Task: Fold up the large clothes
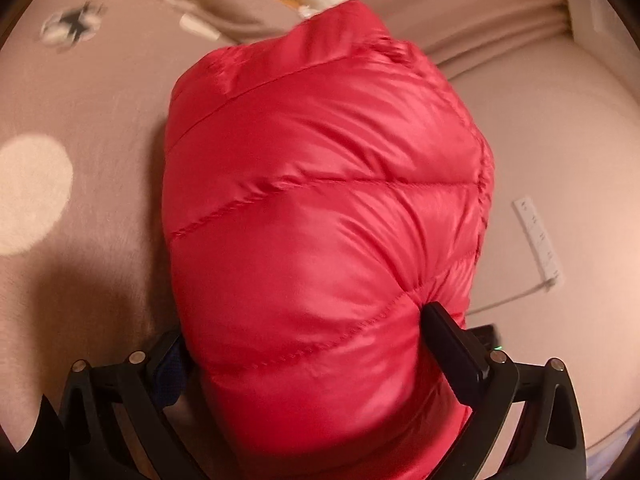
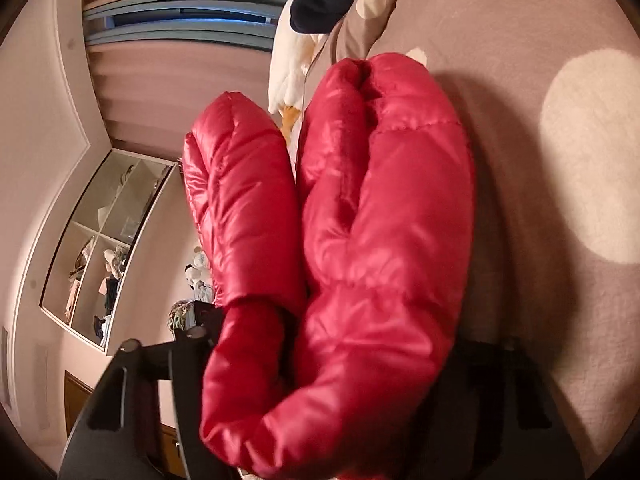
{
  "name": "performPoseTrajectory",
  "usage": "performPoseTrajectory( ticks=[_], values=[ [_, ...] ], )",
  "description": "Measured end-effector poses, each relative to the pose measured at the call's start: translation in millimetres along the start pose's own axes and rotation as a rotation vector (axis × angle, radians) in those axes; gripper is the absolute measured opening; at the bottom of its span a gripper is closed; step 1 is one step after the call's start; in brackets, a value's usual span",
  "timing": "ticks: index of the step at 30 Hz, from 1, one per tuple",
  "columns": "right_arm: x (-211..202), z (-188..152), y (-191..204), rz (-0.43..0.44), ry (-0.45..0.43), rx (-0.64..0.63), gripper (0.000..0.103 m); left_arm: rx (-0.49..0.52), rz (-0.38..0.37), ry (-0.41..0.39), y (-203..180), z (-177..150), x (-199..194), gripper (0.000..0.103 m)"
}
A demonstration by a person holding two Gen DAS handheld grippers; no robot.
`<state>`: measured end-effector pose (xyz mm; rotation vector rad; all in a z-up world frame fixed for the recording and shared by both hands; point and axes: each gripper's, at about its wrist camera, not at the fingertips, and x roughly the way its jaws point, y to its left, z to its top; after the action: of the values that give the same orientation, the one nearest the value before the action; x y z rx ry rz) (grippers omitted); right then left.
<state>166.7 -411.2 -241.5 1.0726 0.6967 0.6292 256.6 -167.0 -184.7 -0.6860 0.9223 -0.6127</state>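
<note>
The red puffy jacket (image 1: 320,220) is bunched into thick folds above the dotted bed cover (image 1: 80,120). The left tongs (image 1: 304,344) and the right tongs (image 2: 320,360) each squeeze part of it. The folding looks partly done, not yet laid flat.

Glossy quilted red jacket (image 1: 320,220), matt blanket (image 1: 112,120)

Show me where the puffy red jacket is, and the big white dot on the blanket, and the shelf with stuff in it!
red jacket (image 1: 320,208): left wrist view, on its quilted middle.
white dot (image 2: 592,156): right wrist view, on the dot's centre.
shelf (image 2: 108,236): right wrist view, on its crossing dividers.
</note>
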Motion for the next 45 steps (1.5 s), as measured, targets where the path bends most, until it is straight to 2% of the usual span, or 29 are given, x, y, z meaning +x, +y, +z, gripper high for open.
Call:
performPoseTrajectory(
  ticks=[3, 6, 8, 14, 18, 22, 31, 37, 45],
  values=[
    [-3, -4, 18, 0.003, -0.02, -0.076, 0.056, 0.072, 0.034, -0.005, -22, -5, -5, 0.101],
    [-7, -5, 34, 0.052, -0.049, -0.098, 0.055, 0.083, 0.022, -0.023, -35, -5, -17, 0.101],
    [-11, -2, 45, 0.049, -0.05, -0.143, 0.055, 0.109, 0.014, -0.046, -47, 1, -27, 0.101],
    [-28, -7, 104, 0.08, -0.106, -0.29, 0.055, 0.192, -0.032, -0.126, -91, 2, -73, 0.101],
    [-37, -16, 137, 0.146, -0.117, -0.339, 0.056, 0.277, 0.002, -0.178, -122, -2, -102, 0.101],
    [-40, -24, 151, 0.197, -0.114, -0.355, 0.057, 0.334, 0.028, -0.23, -140, -14, -129, 0.101],
    [-33, -55, 176, 0.202, -0.069, -0.392, 0.059, 0.317, 0.048, -0.287, -116, -33, -183, 0.101],
    [-24, -67, 194, 0.202, -0.034, -0.401, 0.06, 0.309, 0.068, -0.323, -117, -45, -206, 0.101],
    [-8, -75, 227, 0.212, -0.009, -0.455, 0.061, 0.309, 0.057, -0.359, -111, -30, -236, 0.101]
  ],
)
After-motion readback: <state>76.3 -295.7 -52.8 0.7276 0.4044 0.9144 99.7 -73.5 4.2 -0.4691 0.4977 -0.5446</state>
